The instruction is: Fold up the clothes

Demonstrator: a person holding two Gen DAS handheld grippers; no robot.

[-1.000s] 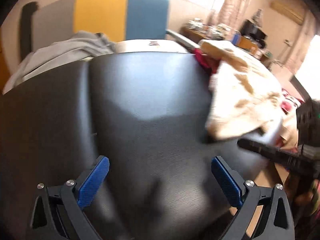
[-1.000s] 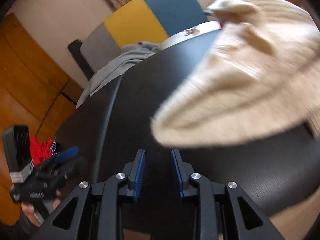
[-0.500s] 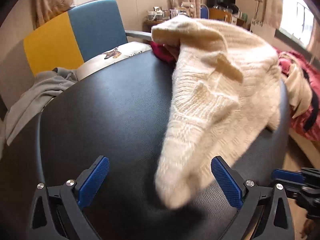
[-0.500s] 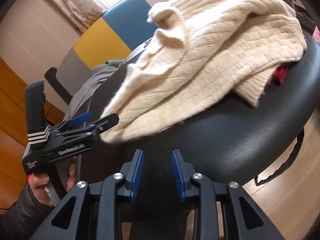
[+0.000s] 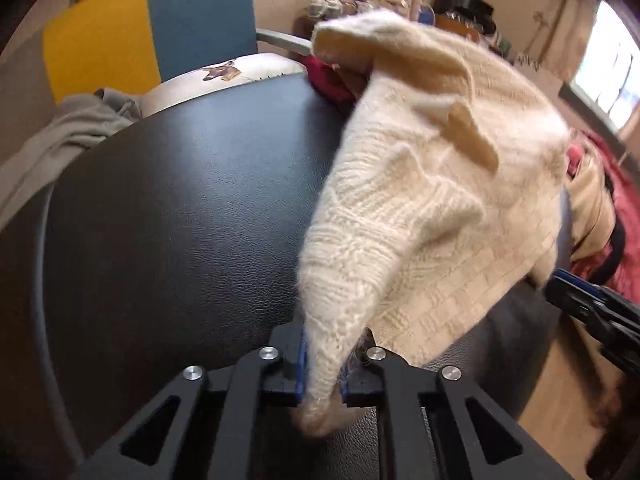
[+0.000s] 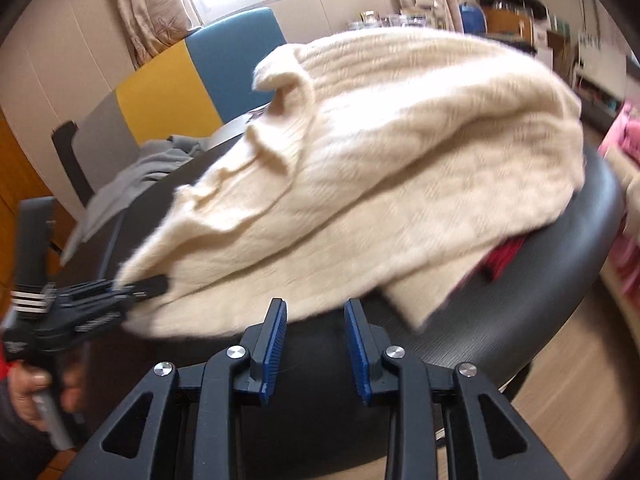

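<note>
A cream knitted sweater (image 5: 432, 184) lies bunched on the right side of a black leather surface (image 5: 180, 208). My left gripper (image 5: 322, 364) is shut on the tip of a sweater sleeve, which stretches away from the fingers. In the right wrist view the same sweater (image 6: 392, 168) covers the far part of the black surface (image 6: 540, 288), and the left gripper (image 6: 132, 288) shows at the left, pinching the sleeve end. My right gripper (image 6: 316, 340) is open and empty, just in front of the sweater's near hem.
A red garment (image 5: 332, 80) lies partly under the sweater. A grey garment (image 5: 60, 140) hangs off the far left edge. A yellow and blue chair (image 5: 160, 32) stands behind. More clothes (image 5: 608, 208) lie at the right. Wooden floor (image 6: 580, 380) lies below the edge.
My left gripper closed on the sweater's sleeve tip; it was wide open before. My right gripper opened wider and moved up to the sweater's near hem.
</note>
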